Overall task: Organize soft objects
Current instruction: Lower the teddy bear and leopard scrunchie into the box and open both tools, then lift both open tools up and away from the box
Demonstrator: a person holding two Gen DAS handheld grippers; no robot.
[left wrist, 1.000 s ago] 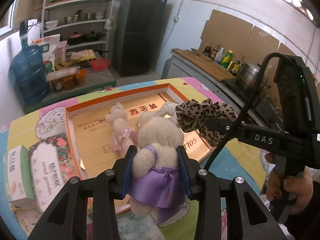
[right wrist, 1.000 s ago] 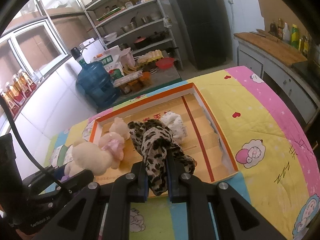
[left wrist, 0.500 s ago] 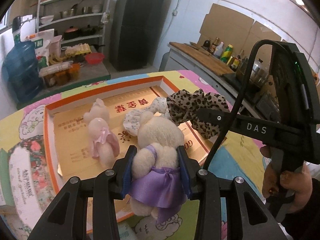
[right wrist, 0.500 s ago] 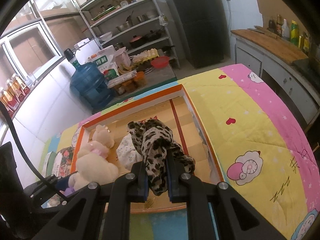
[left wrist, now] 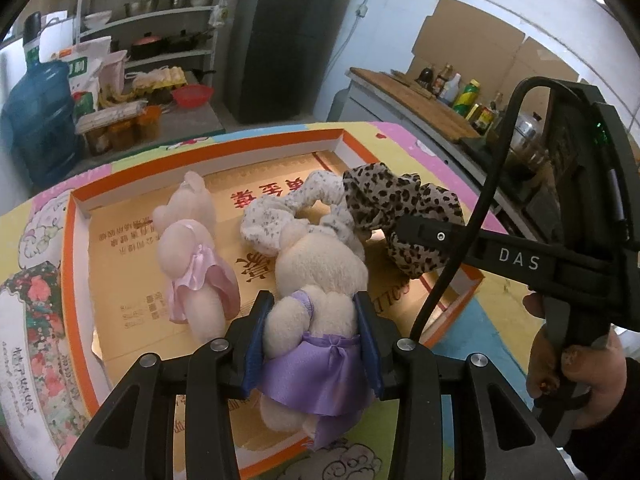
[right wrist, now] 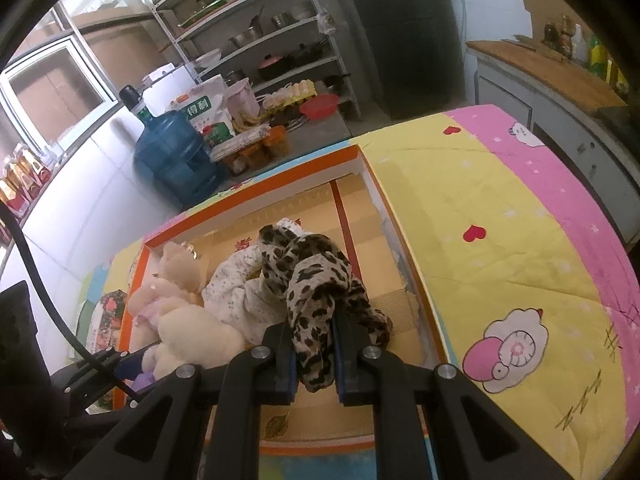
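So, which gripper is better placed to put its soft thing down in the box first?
Probably the right gripper: its leopard scrunchie hangs over bare box floor. The left gripper holds its bear near the front edge.

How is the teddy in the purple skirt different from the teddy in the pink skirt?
The purple-skirted teddy wears a purple satin skirt; the pink-skirted teddy wears a pale pink one. The purple-skirted teddy is gripped at its waist by the left gripper, while the pink-skirted teddy lies free on the floor of the orange-rimmed box. The purple-skirted teddy looks bigger here, though it is nearer the camera. Both are cream plush bears.
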